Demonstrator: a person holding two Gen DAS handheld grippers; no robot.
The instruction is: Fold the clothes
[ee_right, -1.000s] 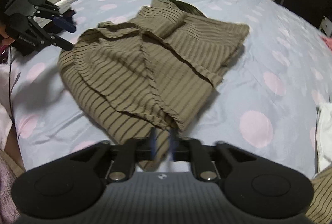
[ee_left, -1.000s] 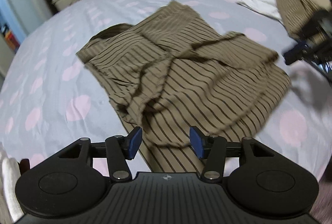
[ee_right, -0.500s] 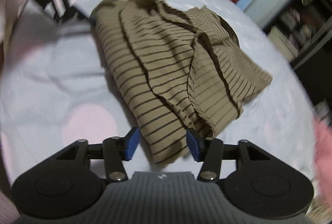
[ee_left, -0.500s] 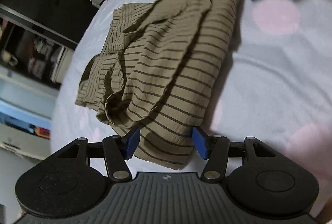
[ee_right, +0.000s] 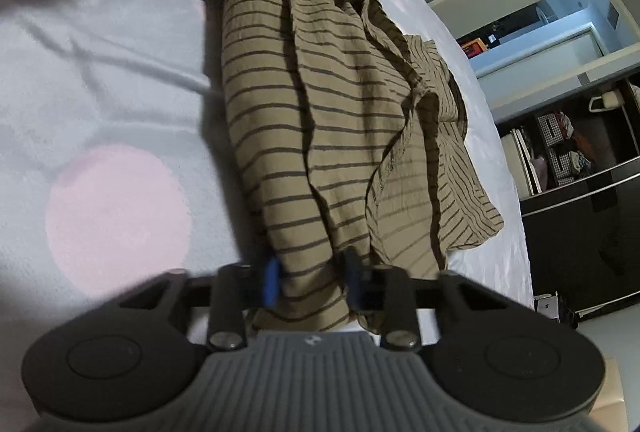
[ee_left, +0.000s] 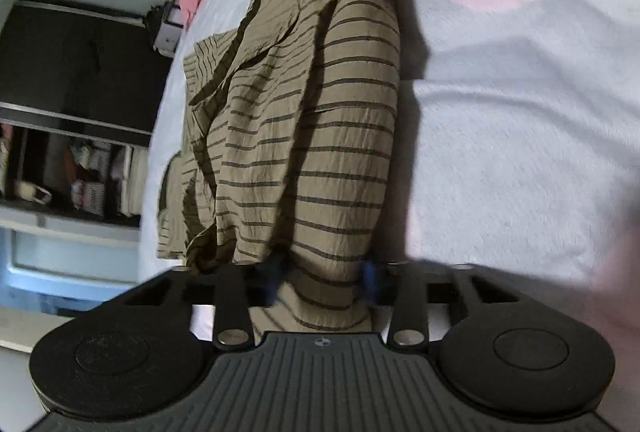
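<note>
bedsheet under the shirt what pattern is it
Pale lilac-grey bedsheet with large pink dots, clearest in the right wrist view.

Between my fingers runs a tan, crinkled-cotton garment with thin dark stripes, lying on the pale lilac bedsheet with pink dots. It is bunched into a long, loose roll, stripes crossing its width, one end in front of my left fingers and the other in front of my right. A rumpled flap with a hemmed edge spills off its far side, flat on the sheet.
</note>
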